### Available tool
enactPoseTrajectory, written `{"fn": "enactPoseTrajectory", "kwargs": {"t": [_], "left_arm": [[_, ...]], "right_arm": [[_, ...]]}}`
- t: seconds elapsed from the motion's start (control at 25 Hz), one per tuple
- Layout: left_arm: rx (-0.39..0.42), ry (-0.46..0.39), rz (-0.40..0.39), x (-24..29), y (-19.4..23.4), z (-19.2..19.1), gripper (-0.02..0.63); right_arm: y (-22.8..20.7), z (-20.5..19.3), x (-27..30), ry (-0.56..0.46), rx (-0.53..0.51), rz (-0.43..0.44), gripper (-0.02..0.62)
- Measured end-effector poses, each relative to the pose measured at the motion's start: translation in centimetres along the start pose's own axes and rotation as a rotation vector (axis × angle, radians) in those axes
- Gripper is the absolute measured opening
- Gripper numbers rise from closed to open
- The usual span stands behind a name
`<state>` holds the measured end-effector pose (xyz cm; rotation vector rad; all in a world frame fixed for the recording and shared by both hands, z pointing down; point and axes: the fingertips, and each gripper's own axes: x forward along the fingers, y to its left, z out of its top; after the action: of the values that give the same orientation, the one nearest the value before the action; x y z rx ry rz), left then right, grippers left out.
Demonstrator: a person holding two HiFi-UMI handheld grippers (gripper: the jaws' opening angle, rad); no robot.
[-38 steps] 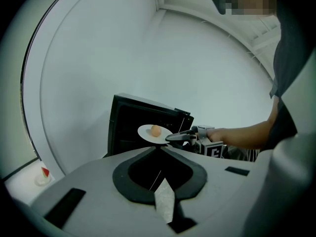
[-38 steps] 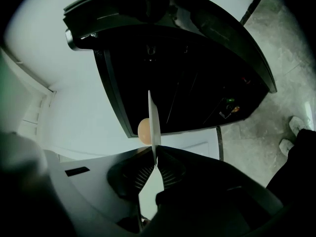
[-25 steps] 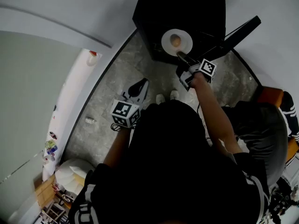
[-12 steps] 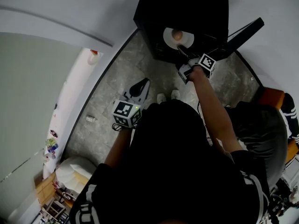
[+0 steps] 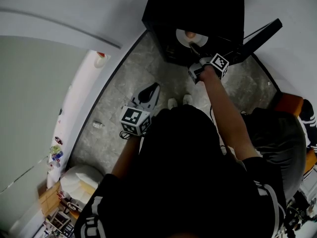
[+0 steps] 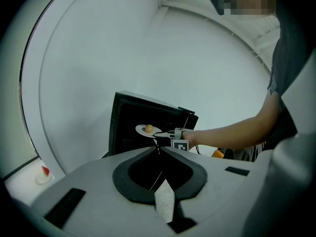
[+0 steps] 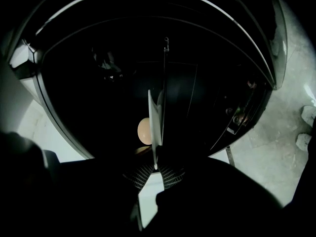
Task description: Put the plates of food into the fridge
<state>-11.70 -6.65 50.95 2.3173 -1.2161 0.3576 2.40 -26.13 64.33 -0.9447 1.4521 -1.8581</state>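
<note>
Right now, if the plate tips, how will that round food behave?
It would likely roll: the food looks round and lies loose on the plate. It seems light, since the right gripper holds the plate by the rim alone.

white plate (image 5: pixel 198 38) carried deeper into the black fridge (image 5: pixel 198 6), its far rim now under the fridge's top edge, right gripper (image 5: pixel 194 51) closer to the fridge opening
</note>
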Motion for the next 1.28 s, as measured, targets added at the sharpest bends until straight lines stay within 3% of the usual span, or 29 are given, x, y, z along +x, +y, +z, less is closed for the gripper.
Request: {"fn": "enactPoseTrajectory", "kwargs": {"t": [0.84,1.04,1.16,1.28], "left_arm": [[-0.016,0.002,0.032,0.0,0.9,0.0,0.023],[-0.013,-0.003,0.019,0.4,0.5,0.4,0.023],[-0.01,-0.004,0.006,0.8,0.1,0.5,0.023],[-0.007,-0.005,-0.005,1.1,-0.2,0.5,0.023]], "right_arm": [[0.5,2.1,2.6,-0.078,-0.042,-0.008,0.035],[0.7,1.3,2.1,-0.052,-0.051,-0.017,0.144],[0.5,0.7,1.1,-0.038,-0.079,-0.019,0.144],[0.7,-0.2,-0.1,0.018,-0.185,-0.019,0.146]]}}
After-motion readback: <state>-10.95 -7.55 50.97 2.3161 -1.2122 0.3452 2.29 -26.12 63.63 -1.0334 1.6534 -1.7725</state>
